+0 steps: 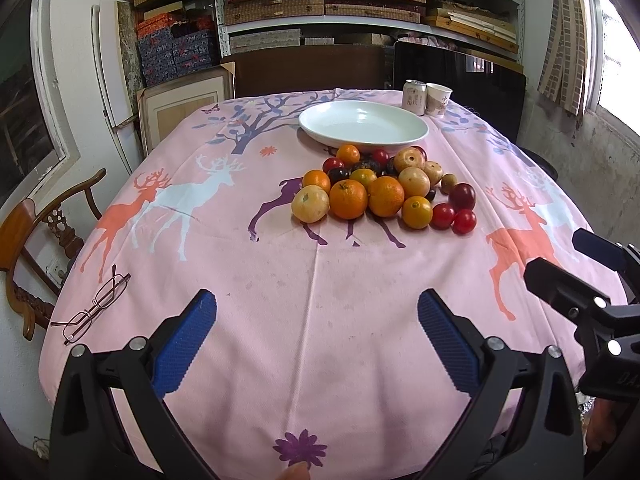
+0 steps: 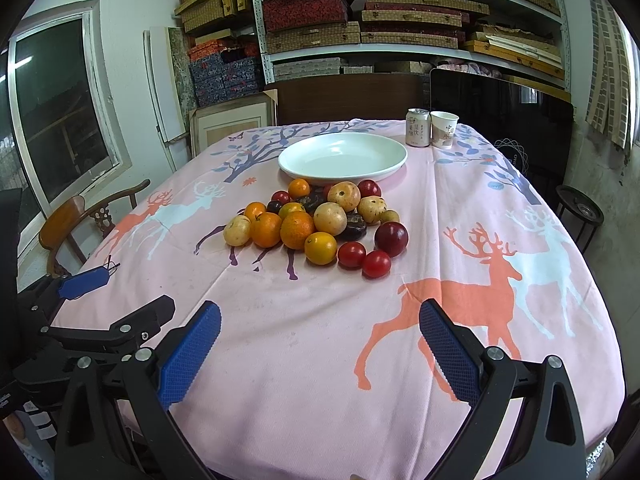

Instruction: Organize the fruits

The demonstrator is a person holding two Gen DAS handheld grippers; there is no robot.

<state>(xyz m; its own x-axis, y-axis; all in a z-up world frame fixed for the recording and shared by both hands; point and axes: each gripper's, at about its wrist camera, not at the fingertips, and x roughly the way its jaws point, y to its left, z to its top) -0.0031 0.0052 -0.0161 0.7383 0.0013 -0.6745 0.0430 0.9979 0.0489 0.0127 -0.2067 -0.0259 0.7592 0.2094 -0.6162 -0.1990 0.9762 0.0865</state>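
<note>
A heap of fruit (image 1: 380,184) (image 2: 316,222) lies mid-table: several oranges, pale yellow round fruits, dark plums and small red tomatoes. Just behind it stands an empty white plate (image 1: 362,124) (image 2: 342,158). My left gripper (image 1: 316,300) hovers open over the near part of the pink cloth, well short of the heap, nothing between its blue pads. My right gripper (image 2: 320,312) is likewise open and empty, near the front edge. In the left wrist view the right gripper (image 1: 560,258) shows at the right side; in the right wrist view the left gripper (image 2: 120,292) shows at the left.
A drink can (image 1: 415,97) (image 2: 418,127) and a paper cup (image 1: 437,99) (image 2: 444,129) stand behind the plate. Folded glasses (image 1: 94,306) lie at the table's left edge. A wooden chair (image 1: 44,236) (image 2: 80,224) stands left; shelves of boxes (image 2: 400,20) rise behind.
</note>
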